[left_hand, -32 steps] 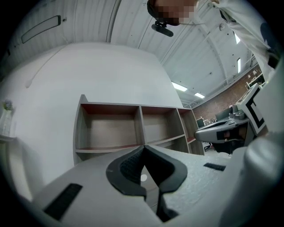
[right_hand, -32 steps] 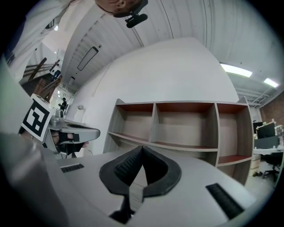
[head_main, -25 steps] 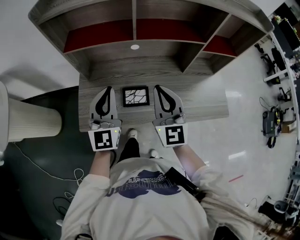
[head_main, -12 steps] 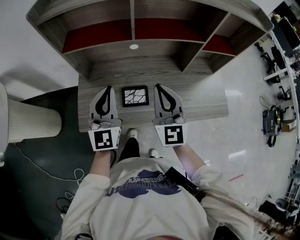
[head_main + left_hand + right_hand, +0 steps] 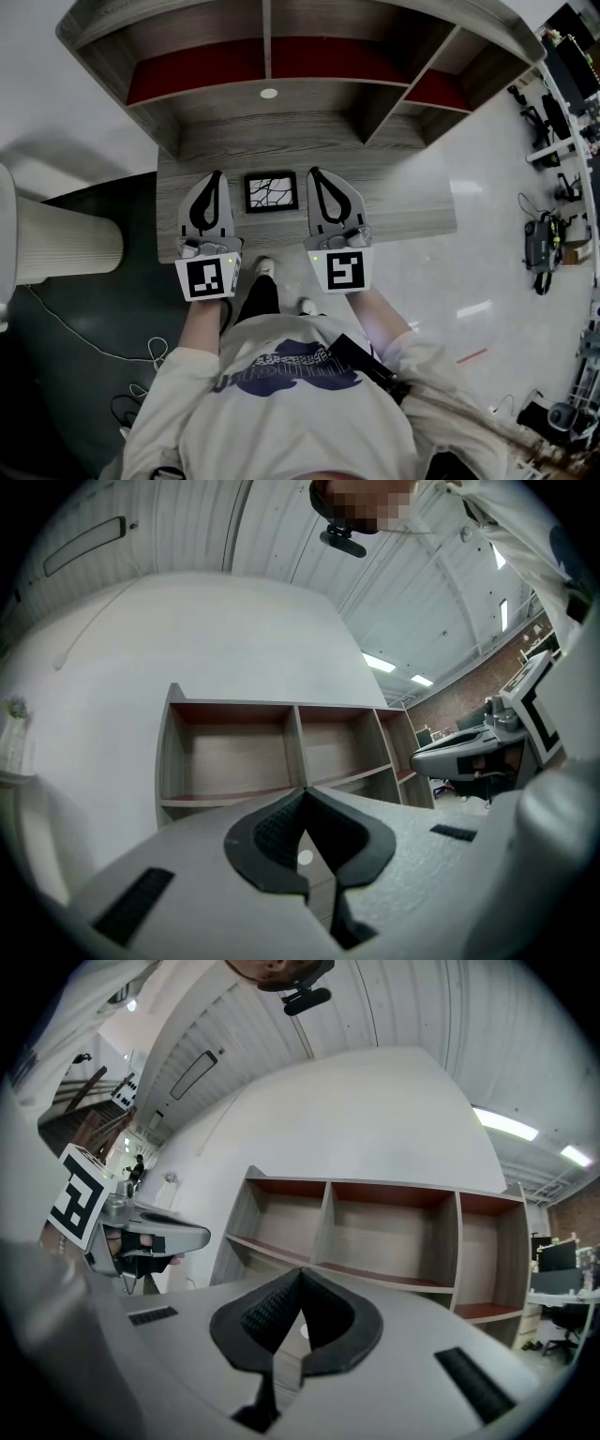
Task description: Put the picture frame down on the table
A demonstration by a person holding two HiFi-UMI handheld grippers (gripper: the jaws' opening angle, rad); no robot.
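A small black picture frame [image 5: 272, 192] with a branch-like drawing lies flat on the wooden table [image 5: 412, 202], between my two grippers. My left gripper [image 5: 217, 175] hovers just to its left, jaws shut and empty. My right gripper [image 5: 313, 173] sits just to its right, also shut with nothing held. In the left gripper view, the left gripper [image 5: 304, 791] has its tips together and points at the shelf. In the right gripper view, the right gripper [image 5: 298, 1273] shows the same, with the left gripper [image 5: 150, 1232] at its left. The frame is hidden in both gripper views.
A wooden shelf unit [image 5: 272, 70] with red-lined compartments stands at the back of the table. A small white disc [image 5: 269, 94] lies on its lower board. A white ribbed cylinder [image 5: 56, 246] stands to the left, and cables lie on the dark floor.
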